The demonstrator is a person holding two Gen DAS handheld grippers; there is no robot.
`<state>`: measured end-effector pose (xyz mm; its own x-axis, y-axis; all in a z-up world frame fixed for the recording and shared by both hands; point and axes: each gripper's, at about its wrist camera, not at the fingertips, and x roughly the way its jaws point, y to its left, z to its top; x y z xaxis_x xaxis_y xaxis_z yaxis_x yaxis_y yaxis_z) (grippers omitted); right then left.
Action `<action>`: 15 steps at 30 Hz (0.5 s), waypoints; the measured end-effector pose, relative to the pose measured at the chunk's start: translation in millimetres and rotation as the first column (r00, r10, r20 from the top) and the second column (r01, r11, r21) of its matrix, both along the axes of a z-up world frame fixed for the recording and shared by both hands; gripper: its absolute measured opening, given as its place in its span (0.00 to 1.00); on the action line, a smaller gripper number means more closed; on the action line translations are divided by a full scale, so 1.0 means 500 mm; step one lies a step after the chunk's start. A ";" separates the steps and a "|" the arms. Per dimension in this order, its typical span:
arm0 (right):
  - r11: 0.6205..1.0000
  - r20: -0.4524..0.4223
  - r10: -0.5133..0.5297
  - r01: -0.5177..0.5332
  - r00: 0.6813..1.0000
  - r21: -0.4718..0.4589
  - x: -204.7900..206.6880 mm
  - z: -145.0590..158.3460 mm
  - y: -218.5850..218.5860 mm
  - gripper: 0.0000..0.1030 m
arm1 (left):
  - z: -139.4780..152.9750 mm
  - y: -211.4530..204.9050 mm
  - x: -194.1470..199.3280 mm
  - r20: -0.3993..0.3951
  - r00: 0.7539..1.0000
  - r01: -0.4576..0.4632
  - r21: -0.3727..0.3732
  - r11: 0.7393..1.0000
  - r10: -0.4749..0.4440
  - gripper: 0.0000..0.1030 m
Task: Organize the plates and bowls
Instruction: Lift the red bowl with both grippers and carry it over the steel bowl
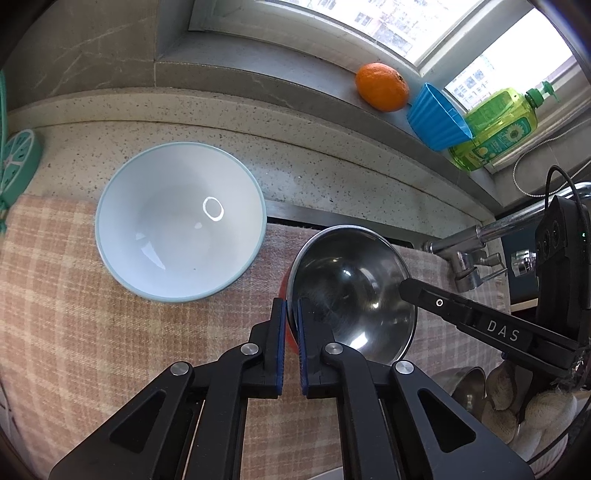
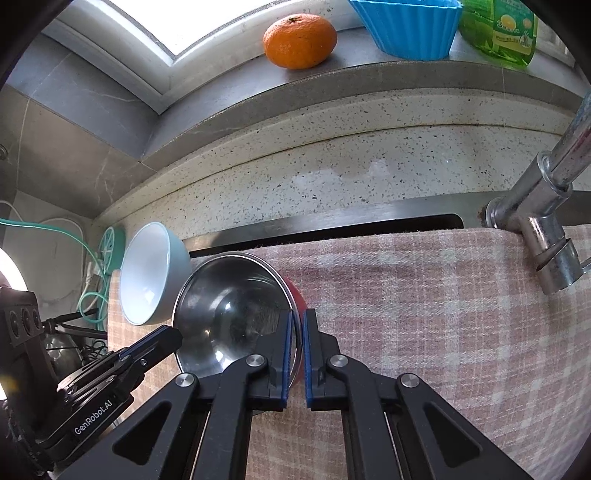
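Note:
A shiny steel bowl (image 1: 354,291) (image 2: 229,310) sits on a checked cloth (image 1: 110,332) (image 2: 424,314), with a red dish (image 1: 283,286) (image 2: 298,295) showing as a sliver under it. My left gripper (image 1: 291,306) (image 2: 173,336) is shut on the bowl's left rim. At the opposite rim, my right gripper (image 2: 297,317) (image 1: 406,286) is shut too, one pad inside and one outside. A pale blue ceramic bowl (image 1: 181,225) (image 2: 147,273) stands empty on the cloth just left of the steel bowl.
On the window sill behind lie an orange (image 1: 382,86) (image 2: 300,40), a blue ribbed cup (image 1: 436,116) (image 2: 406,26) and a green soap bottle (image 1: 498,125). A chrome faucet (image 1: 476,243) (image 2: 546,218) reaches in at the right. A teal lemon-shaped item (image 1: 18,158) and cables (image 2: 88,295) are at the left.

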<state>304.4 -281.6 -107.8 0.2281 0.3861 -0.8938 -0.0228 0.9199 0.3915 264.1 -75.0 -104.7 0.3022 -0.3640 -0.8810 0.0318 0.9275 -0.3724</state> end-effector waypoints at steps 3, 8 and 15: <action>1.000 0.007 -0.001 0.001 1.000 0.004 -0.006 0.010 -0.001 0.05 | 0.009 0.005 -0.004 0.008 1.000 -0.002 -0.009 1.000 0.002 0.04; 1.000 0.020 0.003 -0.003 1.000 0.011 -0.025 0.034 -0.001 0.05 | 0.033 0.010 -0.018 0.032 1.000 0.002 -0.012 1.000 -0.002 0.04; 1.000 0.049 0.002 -0.003 0.999 0.029 -0.051 0.075 -0.006 0.05 | 0.067 0.008 -0.042 0.061 0.998 0.008 -0.017 1.000 -0.006 0.04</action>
